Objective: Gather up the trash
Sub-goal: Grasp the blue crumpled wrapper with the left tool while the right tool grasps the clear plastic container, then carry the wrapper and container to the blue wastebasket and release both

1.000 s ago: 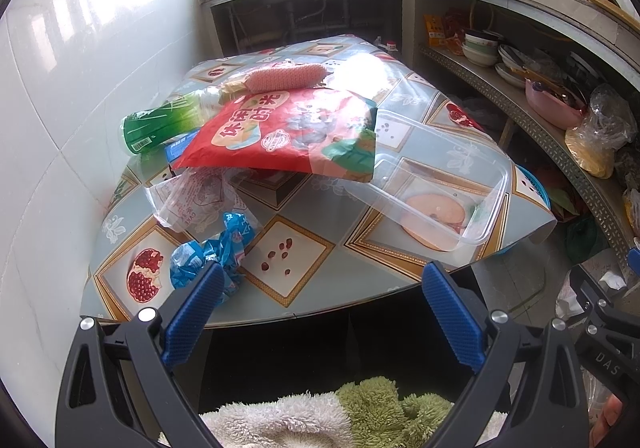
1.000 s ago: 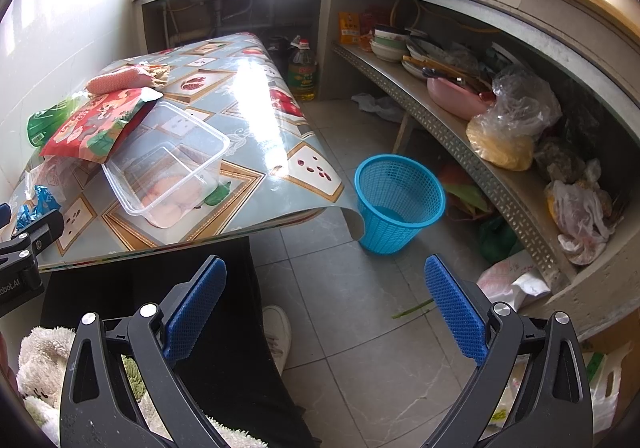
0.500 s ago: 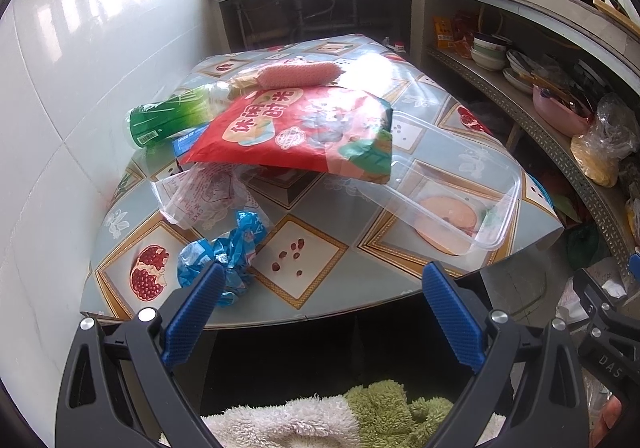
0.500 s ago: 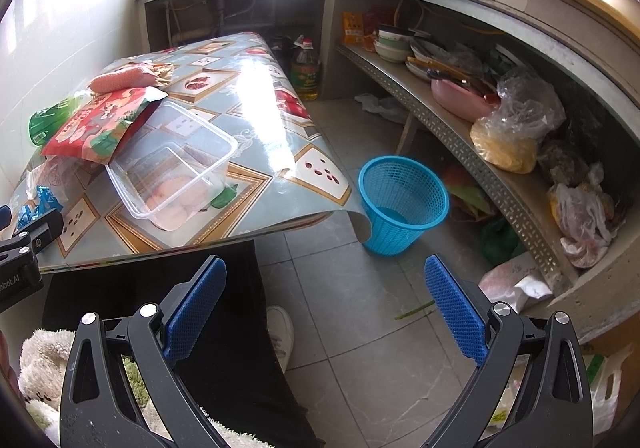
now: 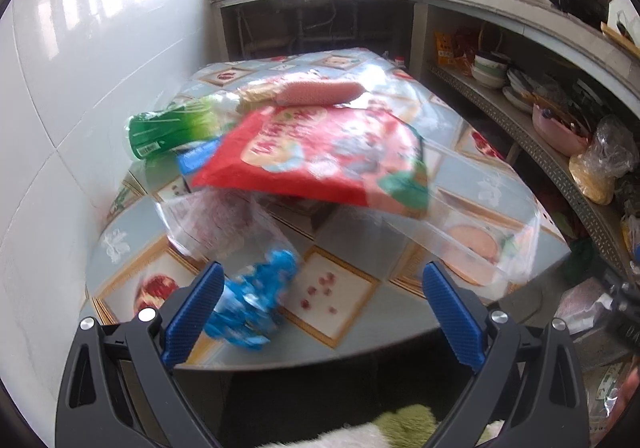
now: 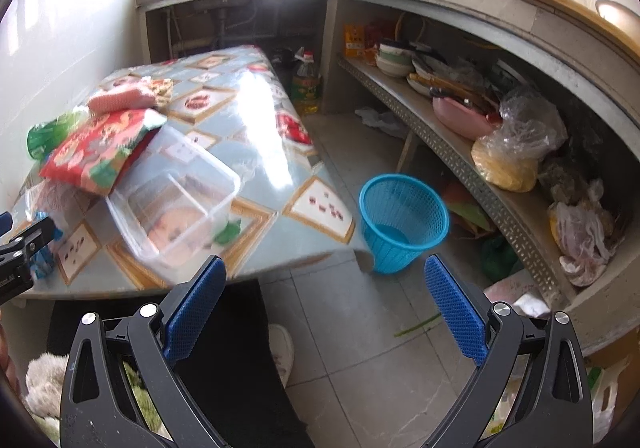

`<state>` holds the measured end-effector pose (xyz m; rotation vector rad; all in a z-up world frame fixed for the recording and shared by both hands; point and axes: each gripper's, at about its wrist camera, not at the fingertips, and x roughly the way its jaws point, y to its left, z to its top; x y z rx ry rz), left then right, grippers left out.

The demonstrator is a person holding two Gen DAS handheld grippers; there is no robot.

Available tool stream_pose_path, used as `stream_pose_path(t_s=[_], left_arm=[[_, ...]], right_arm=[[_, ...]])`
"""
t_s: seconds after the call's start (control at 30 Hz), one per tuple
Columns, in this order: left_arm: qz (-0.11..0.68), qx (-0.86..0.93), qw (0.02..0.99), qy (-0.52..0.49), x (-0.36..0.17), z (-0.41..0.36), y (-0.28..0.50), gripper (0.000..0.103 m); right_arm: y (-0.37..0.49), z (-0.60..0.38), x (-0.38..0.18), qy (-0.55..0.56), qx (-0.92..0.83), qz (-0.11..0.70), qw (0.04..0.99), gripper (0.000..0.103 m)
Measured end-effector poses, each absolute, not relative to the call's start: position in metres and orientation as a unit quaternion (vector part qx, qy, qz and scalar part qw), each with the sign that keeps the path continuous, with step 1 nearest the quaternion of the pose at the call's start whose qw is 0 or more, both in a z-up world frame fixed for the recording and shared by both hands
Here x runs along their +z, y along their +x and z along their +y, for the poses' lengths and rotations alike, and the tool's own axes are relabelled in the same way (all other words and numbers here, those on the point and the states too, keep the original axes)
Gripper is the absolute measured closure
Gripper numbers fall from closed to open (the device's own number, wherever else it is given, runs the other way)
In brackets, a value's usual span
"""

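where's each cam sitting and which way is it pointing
Left wrist: on the left gripper, facing the table and its trash, blue wrapper nearest; open fingers show.
Right wrist: on the right gripper, facing the floor and blue basket; open fingers, a shoe, the left gripper's edge.
Shared: red bag, clear container.

A pale blue tablecloth (image 5: 472, 167) patterned with gold-framed pomegranate squares is seen; a red snack bag (image 5: 320, 151), blue wrapper (image 5: 252, 300) and turquoise basket (image 6: 402, 219) are shown.
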<state>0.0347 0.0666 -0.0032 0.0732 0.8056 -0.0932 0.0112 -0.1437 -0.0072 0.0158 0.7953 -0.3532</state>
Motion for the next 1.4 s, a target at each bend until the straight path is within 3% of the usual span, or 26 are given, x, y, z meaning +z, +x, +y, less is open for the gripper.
stream_pose_path(t_s=[0.3,0.43,0.73,0.9,1.0,1.1,1.2,1.33,1.4], left_arm=[[0.340,-0.093,0.936,-0.006,0.017,0.124,0.040,0.006],[0.315,-0.203,0.926,-0.047,0.020,0.120,0.045,0.006],[0.381,-0.181,0.907,-0.023,-0.007,0.133,0.049,0.006],[0.442,-0.148,0.885,0.022,-0.039,0.136,0.058,0.031],[0.472,-0.154,0.867,0.038,-0.053,0.130,0.060,0.048],[0.480,-0.154,0.862,0.047,-0.060,0.130,0.061,0.064],[0.480,-0.155,0.862,0.039,-0.059,0.133,0.058,0.071],[0.483,-0.159,0.860,0.035,-0.055,0.136,0.053,0.076],[0.483,-0.163,0.860,0.035,-0.054,0.135,0.048,0.077]], right_arm=[[0.056,-0.147,0.001,0.026,-0.120,0.355,0.927,0.008],[0.079,-0.149,0.003,0.038,-0.081,0.359,0.929,0.008],[0.103,-0.138,-0.003,0.035,-0.021,0.370,0.928,0.012],[0.131,-0.134,-0.023,0.010,0.039,0.407,0.913,0.016],[0.154,-0.139,-0.036,0.006,0.073,0.446,0.892,0.027],[0.168,-0.144,-0.050,-0.001,0.095,0.494,0.864,0.045],[0.171,-0.147,-0.057,0.005,0.124,0.525,0.842,0.059],[0.164,-0.143,-0.056,-0.010,0.134,0.542,0.830,0.087],[0.157,-0.141,-0.055,-0.011,0.130,0.547,0.827,0.093]])
